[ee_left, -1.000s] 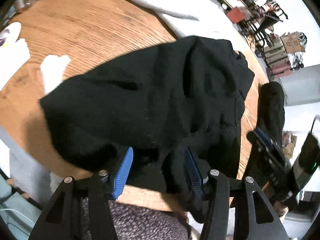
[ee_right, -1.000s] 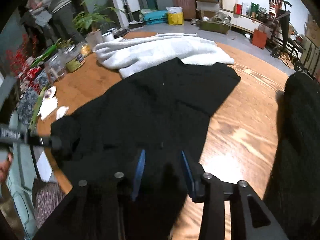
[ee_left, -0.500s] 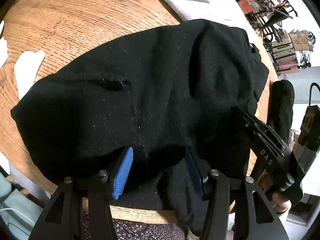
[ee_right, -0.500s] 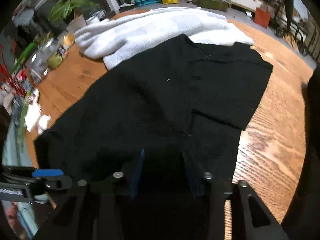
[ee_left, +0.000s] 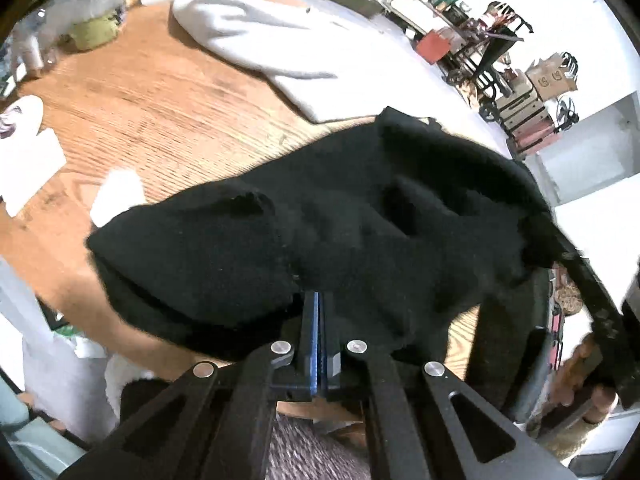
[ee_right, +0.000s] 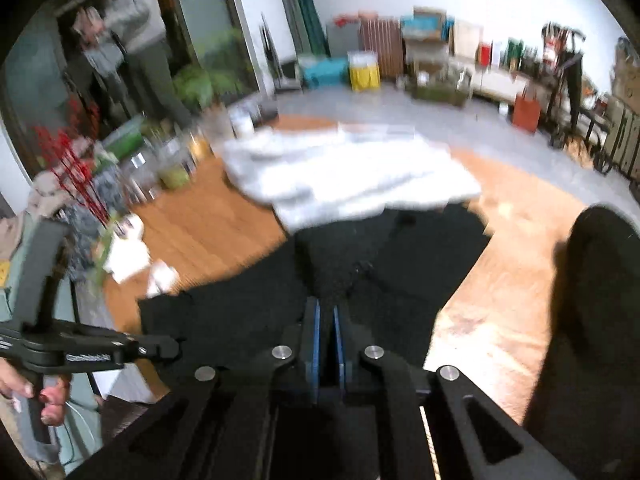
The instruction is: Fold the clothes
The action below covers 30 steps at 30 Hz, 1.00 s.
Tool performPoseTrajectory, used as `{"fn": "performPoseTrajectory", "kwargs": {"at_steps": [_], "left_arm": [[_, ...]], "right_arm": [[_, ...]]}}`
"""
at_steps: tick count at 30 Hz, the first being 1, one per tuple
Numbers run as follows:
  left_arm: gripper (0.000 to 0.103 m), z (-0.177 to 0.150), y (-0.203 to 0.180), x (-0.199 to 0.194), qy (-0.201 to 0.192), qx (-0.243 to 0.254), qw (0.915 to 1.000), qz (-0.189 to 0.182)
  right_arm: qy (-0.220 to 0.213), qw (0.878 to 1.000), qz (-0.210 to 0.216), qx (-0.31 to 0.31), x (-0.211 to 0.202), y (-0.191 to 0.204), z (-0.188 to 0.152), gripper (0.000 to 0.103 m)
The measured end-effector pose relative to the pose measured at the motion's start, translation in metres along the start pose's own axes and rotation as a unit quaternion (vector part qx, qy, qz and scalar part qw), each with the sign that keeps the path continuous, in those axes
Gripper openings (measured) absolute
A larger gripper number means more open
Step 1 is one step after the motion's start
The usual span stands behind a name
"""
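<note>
Black garment (ee_left: 360, 240) sprawls over the near rim of the round wooden table (ee_left: 160, 100), its lower hem spilling just past that rim. Bare wood stretches from the garment towards the jars (ee_right: 172, 160) at the table's far-left rim, and more bare wood shows beside its other flank. Beyond it a white towel (ee_left: 288, 48) lies touching its far edge. The cloth is bunched and humped, with deep creases. Left gripper (ee_left: 319, 320) has its blue pads pressed together, pinching a fold at the garment's near hem. Right gripper (ee_right: 327, 320) is nearly closed on a ridge of the same cloth, lifted into a tented peak. Only the right view, blurred, catches white paper scraps (ee_right: 132, 256) beside the garment, a person (ee_right: 136, 32) standing past the table and the left gripper side-on; the left view alone shows the hem overhanging the rim
</note>
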<state>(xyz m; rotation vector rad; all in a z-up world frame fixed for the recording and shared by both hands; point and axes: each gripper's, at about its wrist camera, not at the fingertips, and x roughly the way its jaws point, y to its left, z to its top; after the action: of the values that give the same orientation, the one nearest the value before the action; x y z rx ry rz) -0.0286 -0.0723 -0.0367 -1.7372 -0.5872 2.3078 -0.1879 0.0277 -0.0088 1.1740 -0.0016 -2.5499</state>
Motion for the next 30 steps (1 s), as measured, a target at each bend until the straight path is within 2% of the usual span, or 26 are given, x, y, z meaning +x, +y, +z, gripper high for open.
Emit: {"fn": "performPoseTrajectory", "kwargs": {"at_steps": [3, 5, 8, 11, 15, 17, 19, 20, 21, 30], "left_arm": [[0.001, -0.009, -0.005, -0.003, 0.019, -0.032, 0.9993, -0.009], [0.001, -0.009, 0.007, 0.007, 0.043, -0.062, 0.997, -0.016], [0.001, -0.017, 0.018, 0.027, 0.073, -0.1, 0.9919, -0.027], [0.001, -0.017, 0.022, 0.044, 0.082, -0.109, 0.9901, -0.031], [0.004, -0.014, 0.019, 0.047, 0.082, -0.115, 0.989, -0.044], [0.018, -0.012, 0.019, 0.051, 0.085, -0.12, 0.9878, -0.051], [0.06, -0.014, 0.023, 0.051, 0.087, -0.129, 0.9855, -0.068], [0.067, -0.014, 0.023, 0.05, 0.083, -0.133, 0.9849, -0.074], [0.069, -0.013, 0.023, 0.048, 0.079, -0.137, 0.9842, -0.08], [0.069, -0.009, 0.042, 0.043, 0.067, -0.158, 0.984, -0.049]], "right_arm": [[-0.026, 1.0, -0.008, -0.004, -0.036, -0.001, 0.0, 0.006], [-0.035, 0.999, -0.019, -0.006, -0.052, -0.003, -0.002, 0.006], [-0.018, 0.999, -0.031, 0.004, -0.046, -0.01, -0.014, 0.006], [-0.004, 1.0, -0.028, 0.012, -0.039, -0.016, -0.024, 0.006], [-0.003, 1.0, -0.026, 0.015, -0.035, -0.017, -0.027, 0.006], [-0.005, 1.0, -0.024, 0.013, -0.035, -0.016, -0.027, 0.006], [-0.007, 1.0, -0.025, 0.009, -0.035, -0.015, -0.028, 0.006], [-0.007, 1.0, -0.026, 0.008, -0.035, -0.014, -0.029, 0.006], [-0.006, 1.0, -0.025, 0.008, -0.034, -0.014, -0.029, 0.006], [0.005, 1.0, -0.024, 0.01, -0.024, -0.018, -0.032, 0.006]]}}
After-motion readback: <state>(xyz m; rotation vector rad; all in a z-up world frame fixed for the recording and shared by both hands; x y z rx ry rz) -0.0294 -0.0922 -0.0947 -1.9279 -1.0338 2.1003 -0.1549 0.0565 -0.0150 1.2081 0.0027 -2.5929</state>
